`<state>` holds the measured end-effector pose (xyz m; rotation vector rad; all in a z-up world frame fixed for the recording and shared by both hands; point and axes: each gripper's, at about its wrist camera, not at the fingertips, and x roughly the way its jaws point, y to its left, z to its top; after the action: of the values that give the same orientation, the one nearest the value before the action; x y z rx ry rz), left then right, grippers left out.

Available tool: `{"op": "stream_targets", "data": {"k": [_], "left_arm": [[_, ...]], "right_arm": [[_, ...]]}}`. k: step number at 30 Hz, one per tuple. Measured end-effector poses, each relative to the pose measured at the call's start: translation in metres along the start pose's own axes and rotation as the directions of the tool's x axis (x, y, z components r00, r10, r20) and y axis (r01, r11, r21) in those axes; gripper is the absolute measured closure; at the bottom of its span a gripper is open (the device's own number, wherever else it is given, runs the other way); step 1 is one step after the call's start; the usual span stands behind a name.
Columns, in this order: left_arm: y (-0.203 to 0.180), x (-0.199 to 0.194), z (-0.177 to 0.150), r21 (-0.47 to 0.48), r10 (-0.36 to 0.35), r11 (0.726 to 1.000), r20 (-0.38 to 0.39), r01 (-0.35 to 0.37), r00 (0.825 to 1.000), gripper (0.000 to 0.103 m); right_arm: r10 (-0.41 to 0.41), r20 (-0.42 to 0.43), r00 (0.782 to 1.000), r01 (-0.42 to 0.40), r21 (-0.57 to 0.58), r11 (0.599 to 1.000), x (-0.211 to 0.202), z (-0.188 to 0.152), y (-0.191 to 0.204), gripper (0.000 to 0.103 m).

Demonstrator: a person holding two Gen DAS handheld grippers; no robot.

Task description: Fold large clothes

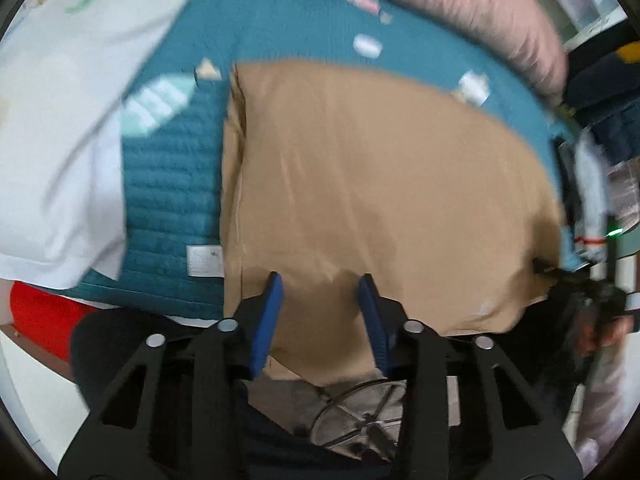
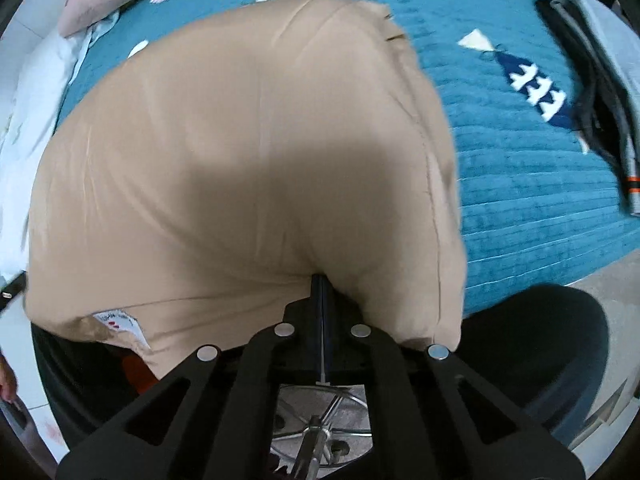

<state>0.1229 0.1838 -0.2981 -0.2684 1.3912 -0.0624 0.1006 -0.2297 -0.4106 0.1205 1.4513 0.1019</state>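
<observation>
A large tan garment [image 1: 380,180] lies spread flat on a teal quilted bedspread [image 1: 172,184]. Its near edge hangs over the bed's front. My left gripper [image 1: 322,280] points down over that near edge, near the garment's left side. Its blue pads [image 1: 272,316] stand apart, with the cloth lying below them and not pinched. In the right wrist view the tan garment [image 2: 240,160] fills the middle, and a white label [image 2: 120,320] shows at its near left corner. My right gripper [image 2: 321,278] is shut on the near hem, where creases gather at its tips.
A white cloth [image 1: 52,140] lies left on the bed and a pink pillow [image 1: 480,12] at the back. Dark grey clothes [image 2: 600,80] lie at the bed's right edge. A black chair seat [image 2: 540,340] and its chrome base [image 2: 316,432] stand below the grippers.
</observation>
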Motion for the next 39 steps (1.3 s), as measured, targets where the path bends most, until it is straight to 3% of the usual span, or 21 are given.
{"op": "stream_targets", "data": {"k": [2,5,7,10,13,16,19,24,28,32,35,38,39], "left_arm": [[0.006,0.027,-0.003,-0.019,0.018,1.000,-0.042,-0.019,0.999,0.073],[0.023,0.038,-0.006,-0.088,-0.038,0.996,-0.034,0.034,0.999,0.075],[0.027,0.029,-0.006,-0.087,0.009,0.996,-0.034,-0.012,0.999,0.087],[0.033,0.021,-0.005,-0.059,0.081,0.995,-0.030,-0.083,0.996,0.087],[0.048,0.030,0.000,-0.112,0.133,0.984,-0.043,-0.138,0.990,0.084],[0.058,0.039,0.006,-0.162,0.110,0.979,-0.072,-0.121,0.991,0.078],[0.051,0.024,0.006,-0.121,0.143,0.981,-0.060,-0.149,0.988,0.079],[0.043,-0.017,0.004,-0.117,0.119,0.986,0.023,-0.116,0.993,0.079],[0.022,-0.039,0.003,-0.098,0.030,0.995,0.072,-0.023,0.997,0.079],[-0.024,-0.016,-0.009,-0.009,-0.067,0.998,0.006,0.067,0.998,0.079],[-0.039,0.021,-0.016,0.025,-0.023,0.999,-0.073,0.025,0.997,0.079],[-0.026,0.044,-0.022,-0.005,0.025,1.000,-0.121,-0.026,0.992,0.080],[-0.017,0.046,-0.023,-0.027,0.025,0.999,-0.127,-0.029,0.992,0.085]], "right_arm": [[-0.012,-0.003,1.000,0.012,-0.005,1.000,0.002,-0.001,0.000,0.103],[-0.018,-0.012,1.000,0.018,0.006,1.000,0.004,-0.004,-0.003,0.103],[-0.017,-0.015,1.000,0.017,0.019,1.000,-0.001,-0.009,-0.001,0.103],[-0.030,0.011,0.999,0.030,0.005,1.000,-0.016,-0.013,-0.001,0.103],[-0.040,-0.006,0.999,0.040,0.008,0.999,-0.009,-0.014,-0.007,0.103],[-0.086,-0.052,0.995,0.085,-0.028,0.996,0.018,-0.016,-0.004,0.103],[-0.133,-0.040,0.990,0.131,-0.064,0.989,0.010,-0.017,0.010,0.101],[-0.052,0.025,0.998,0.052,-0.029,0.998,-0.030,-0.013,0.013,0.099],[0.077,0.031,0.997,-0.074,-0.074,0.994,-0.046,-0.014,0.030,0.098],[0.112,-0.037,0.993,-0.117,-0.163,0.980,-0.024,-0.025,0.071,0.098],[0.103,-0.102,0.989,-0.120,-0.183,0.976,0.000,-0.031,0.086,0.098],[0.057,-0.108,0.993,-0.073,-0.152,0.986,0.011,-0.035,0.071,0.103],[0.046,-0.104,0.993,-0.059,-0.129,0.990,0.012,-0.034,0.060,0.103]]}}
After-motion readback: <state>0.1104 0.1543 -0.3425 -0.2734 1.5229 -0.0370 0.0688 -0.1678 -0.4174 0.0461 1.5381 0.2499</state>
